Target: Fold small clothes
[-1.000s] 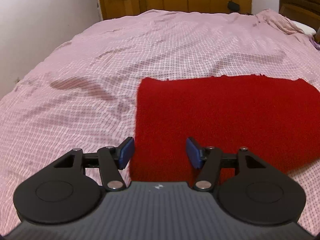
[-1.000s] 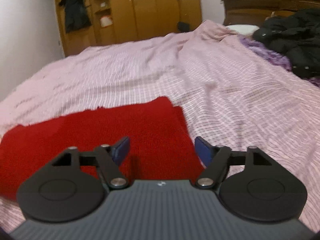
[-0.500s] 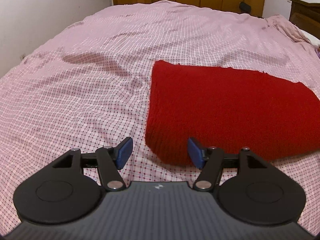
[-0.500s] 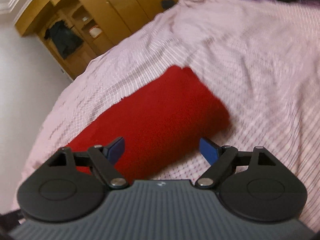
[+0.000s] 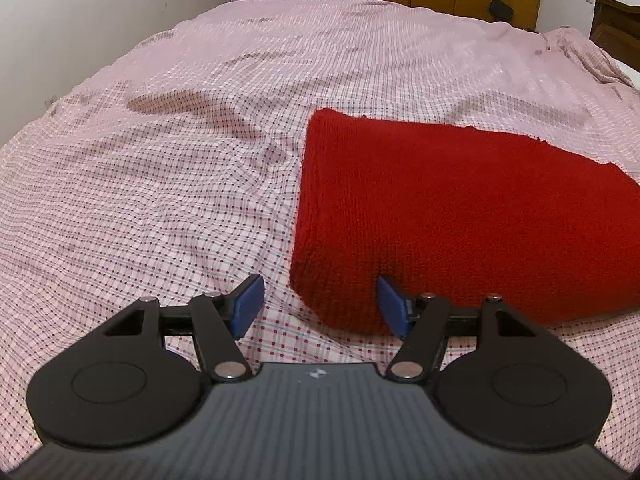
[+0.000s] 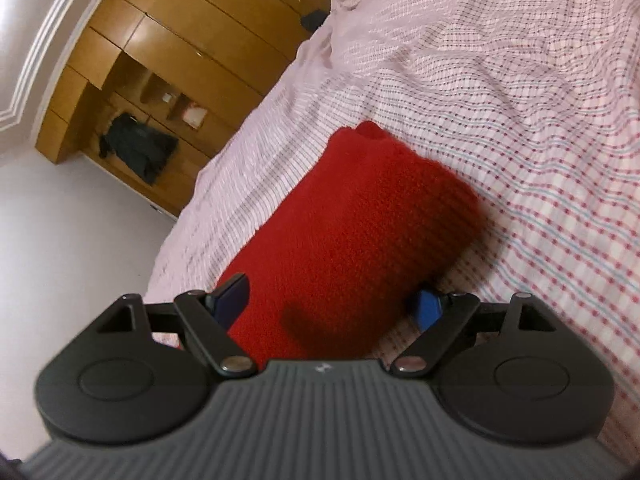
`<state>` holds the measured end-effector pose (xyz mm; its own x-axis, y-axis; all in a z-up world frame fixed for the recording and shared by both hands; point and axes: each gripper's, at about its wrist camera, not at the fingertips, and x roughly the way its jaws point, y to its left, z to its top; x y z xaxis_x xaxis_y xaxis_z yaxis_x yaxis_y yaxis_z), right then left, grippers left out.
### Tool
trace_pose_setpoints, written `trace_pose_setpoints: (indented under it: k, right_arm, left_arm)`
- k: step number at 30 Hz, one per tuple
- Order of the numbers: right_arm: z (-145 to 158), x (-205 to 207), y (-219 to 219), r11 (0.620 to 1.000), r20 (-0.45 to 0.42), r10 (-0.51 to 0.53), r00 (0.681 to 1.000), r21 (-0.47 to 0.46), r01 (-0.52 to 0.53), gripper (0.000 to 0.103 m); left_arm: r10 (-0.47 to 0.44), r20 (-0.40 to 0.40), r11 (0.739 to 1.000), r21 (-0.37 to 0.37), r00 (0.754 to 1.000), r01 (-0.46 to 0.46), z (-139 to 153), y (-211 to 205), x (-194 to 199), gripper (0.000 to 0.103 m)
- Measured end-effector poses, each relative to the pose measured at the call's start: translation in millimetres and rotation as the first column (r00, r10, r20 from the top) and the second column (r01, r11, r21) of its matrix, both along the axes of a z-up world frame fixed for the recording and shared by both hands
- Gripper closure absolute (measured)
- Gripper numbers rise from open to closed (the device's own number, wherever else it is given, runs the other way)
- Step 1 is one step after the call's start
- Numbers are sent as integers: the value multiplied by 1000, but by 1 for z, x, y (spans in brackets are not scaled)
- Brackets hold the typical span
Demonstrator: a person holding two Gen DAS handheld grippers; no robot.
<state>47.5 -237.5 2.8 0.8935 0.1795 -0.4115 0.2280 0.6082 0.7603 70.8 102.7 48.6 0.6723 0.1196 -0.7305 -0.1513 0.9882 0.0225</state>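
In the left wrist view we see the bedsheet (image 5: 168,184) filling the left, then our left gripper (image 5: 318,306), jaws open around the red cloth's (image 5: 460,216) near corner. In the right wrist view a wardrobe (image 6: 192,52) sits upper left; our right gripper (image 6: 330,306) straddles the cloth (image 6: 352,232), jaws opening.

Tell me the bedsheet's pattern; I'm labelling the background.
A pink-white check with small dark dots on the bedsheet, clearest in the left wrist view.

free: checked bedsheet (image 5: 168,184) left of red knit (image 5: 460,216); obstacle: knit bulk | wardrobe (image 6: 168,64) far
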Motion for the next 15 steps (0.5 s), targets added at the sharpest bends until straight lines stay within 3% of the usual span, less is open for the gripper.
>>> trace_pose_setpoints:
  k: [5,10,15]
  right_arm:
    - [-10,3,1,1000,82,-28,996,-1,28,17]
    - [-13,3,0,999,105,-42,994,-13,44,21]
    - [-16,11,-6,995,54,-98,994,-5,98,43]
  left_arm:
    - [4,-11,1000,-3,1000,-4,0,1,2,32]
    - [14,-20,1000,-6,1000,-14,-1,2,4,31]
    - [29,-24,999,-16,999,-30,-4,2,5,30]
